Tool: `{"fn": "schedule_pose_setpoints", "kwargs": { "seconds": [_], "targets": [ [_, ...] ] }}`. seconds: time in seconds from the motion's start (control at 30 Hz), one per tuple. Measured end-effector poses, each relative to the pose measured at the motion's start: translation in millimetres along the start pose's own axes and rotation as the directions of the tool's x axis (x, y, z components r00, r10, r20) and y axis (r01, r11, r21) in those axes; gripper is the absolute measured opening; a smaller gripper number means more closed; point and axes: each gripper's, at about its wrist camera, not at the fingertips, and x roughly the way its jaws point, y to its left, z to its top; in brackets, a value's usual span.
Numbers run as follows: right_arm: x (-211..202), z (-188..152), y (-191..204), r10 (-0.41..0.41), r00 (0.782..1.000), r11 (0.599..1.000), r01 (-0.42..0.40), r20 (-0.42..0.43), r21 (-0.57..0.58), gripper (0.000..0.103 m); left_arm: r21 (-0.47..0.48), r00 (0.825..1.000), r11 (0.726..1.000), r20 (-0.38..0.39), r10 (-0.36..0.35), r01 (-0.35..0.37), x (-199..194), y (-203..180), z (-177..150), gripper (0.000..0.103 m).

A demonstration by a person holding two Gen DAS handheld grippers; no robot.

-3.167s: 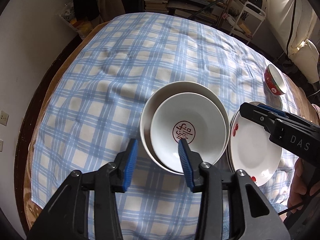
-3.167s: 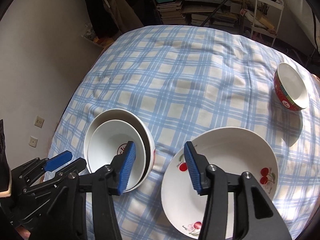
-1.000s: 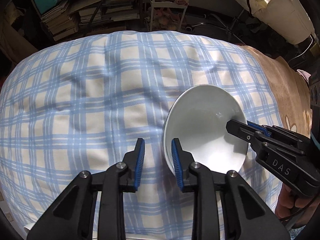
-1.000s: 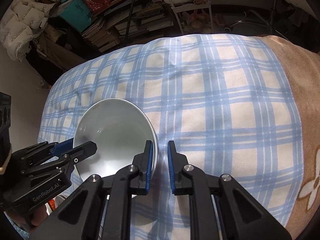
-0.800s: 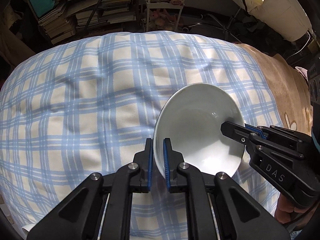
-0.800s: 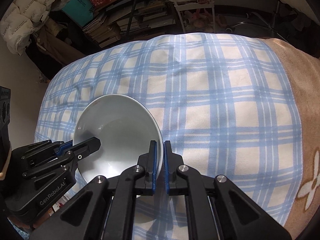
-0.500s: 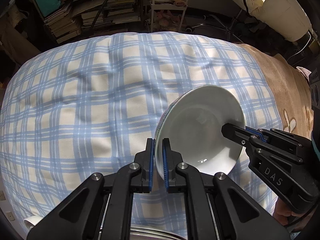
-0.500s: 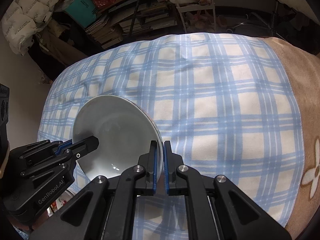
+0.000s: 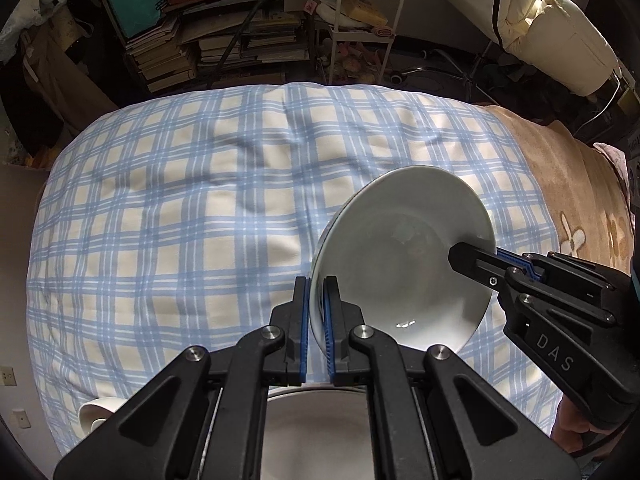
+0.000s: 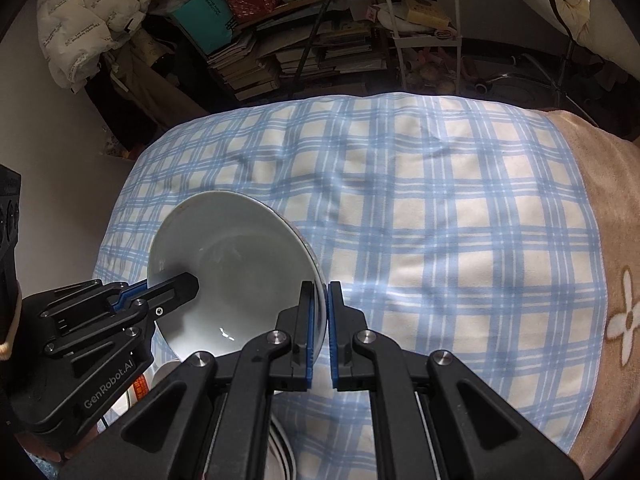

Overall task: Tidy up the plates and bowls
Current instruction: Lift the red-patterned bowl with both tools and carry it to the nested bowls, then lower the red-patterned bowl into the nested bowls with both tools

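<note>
A plain white bowl (image 9: 400,256) hangs tilted above the blue checked cloth (image 9: 180,216), held from both sides. My left gripper (image 9: 315,292) is shut on its left rim. My right gripper (image 9: 476,258) is clamped on the opposite rim. In the right wrist view the same bowl (image 10: 232,248) sits to the left; my right gripper (image 10: 319,304) pinches its right rim and the left gripper (image 10: 176,284) grips the far side. Under my fingers lies a white plate (image 9: 316,420), mostly hidden by the gripper body.
A small white cup (image 9: 98,412) rests at the cloth's near left edge. A tan flowered blanket (image 9: 576,184) covers the right end. Beyond the far edge stand book stacks (image 9: 168,56) and a white rack (image 9: 360,12). Plate rims (image 10: 282,444) show below the right gripper.
Both grippers closed on the bowl's rims and lifted it off the cloth. The cloth now looks farther away, and the white plate has come into view at the bottom.
</note>
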Motion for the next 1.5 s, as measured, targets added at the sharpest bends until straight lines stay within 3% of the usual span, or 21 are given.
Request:
{"fn": "schedule_pose_setpoints", "kwargs": {
  "seconds": [0.37,0.87,1.33,1.5],
  "targets": [
    [-15.2,-22.7,71.1,0.009,1.000,0.997,-0.008,0.013,-0.072,0.007,-0.052,1.000,0.999,0.022,0.010,-0.009,-44.8,48.7,-43.1,0.008],
    [-16.1,-67.2,178.3,0.090,0.996,0.978,-0.091,-0.013,-0.187,0.007,-0.142,0.996,0.988,0.051,0.075,-0.067,-101.4,137.5,-122.1,0.008],
    [6.3,-109.9,262.3,0.091,0.993,0.940,-0.111,-0.076,-0.324,0.007,-0.315,0.998,0.948,0.042,0.053,-0.037,-105.1,213.0,-197.3,0.008],
    [10.4,-121.9,278.8,0.063,0.997,0.910,-0.073,-0.038,-0.408,0.007,-0.348,0.998,0.937,0.053,0.035,-0.015,-98.7,227.1,-208.9,0.008]
  ]
}}
